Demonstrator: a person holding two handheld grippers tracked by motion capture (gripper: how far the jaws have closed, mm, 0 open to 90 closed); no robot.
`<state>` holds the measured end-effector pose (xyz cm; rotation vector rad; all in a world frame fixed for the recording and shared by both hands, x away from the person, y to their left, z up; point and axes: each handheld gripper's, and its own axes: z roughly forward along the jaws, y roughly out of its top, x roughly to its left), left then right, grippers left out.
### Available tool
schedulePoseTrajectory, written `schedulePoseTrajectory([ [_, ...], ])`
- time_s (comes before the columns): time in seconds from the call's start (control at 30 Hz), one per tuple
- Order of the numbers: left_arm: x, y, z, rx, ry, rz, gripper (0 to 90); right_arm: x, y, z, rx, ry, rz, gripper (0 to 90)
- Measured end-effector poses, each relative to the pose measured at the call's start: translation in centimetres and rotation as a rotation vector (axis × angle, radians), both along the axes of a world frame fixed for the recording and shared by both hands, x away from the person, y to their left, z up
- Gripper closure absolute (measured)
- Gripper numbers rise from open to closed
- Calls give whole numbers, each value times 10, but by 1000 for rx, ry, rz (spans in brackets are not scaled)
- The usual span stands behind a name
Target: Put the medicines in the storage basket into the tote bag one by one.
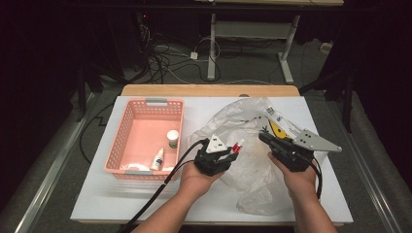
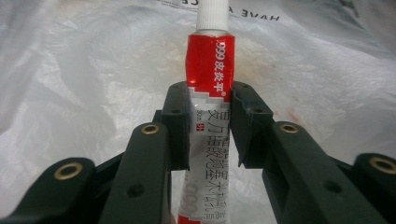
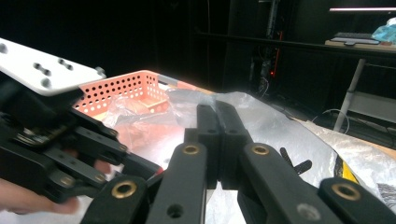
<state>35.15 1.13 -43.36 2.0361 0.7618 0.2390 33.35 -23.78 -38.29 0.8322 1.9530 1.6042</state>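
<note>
Pink perforated basket (image 1: pixel 127 130) holds two small bottles (image 1: pixel 172 139); left gripper (image 2: pixel 210 123) clamps ointment tube (image 2: pixel 208 70); right gripper (image 3: pixel 217 122) pinches plastic bag (image 1: pixel 245 121).

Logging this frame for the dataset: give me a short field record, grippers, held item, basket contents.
left gripper: shut on tube, red and white, white cap
right gripper: jaws shut, at the bag's edge; whether it pinches plastic, cannot tell
bag: clear plastic, crumpled, on table
basket: pink, left of bag, holds small jar and dropper bottle
</note>
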Motion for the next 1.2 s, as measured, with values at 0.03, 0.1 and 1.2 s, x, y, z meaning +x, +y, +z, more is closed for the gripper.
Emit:
schedulePoseTrajectory([
  [0.03,2,-4,-1,9,-6,4,681,0,0,0,7,4,-2,900],
  [0.1,6,-10,-3,17,-16,10,681,0,-1,0,6,2,-2,900],
  [1.2,-1,-13,-13,-57,63,-76,422,1,-11,-2,15,10,-16,900],
])
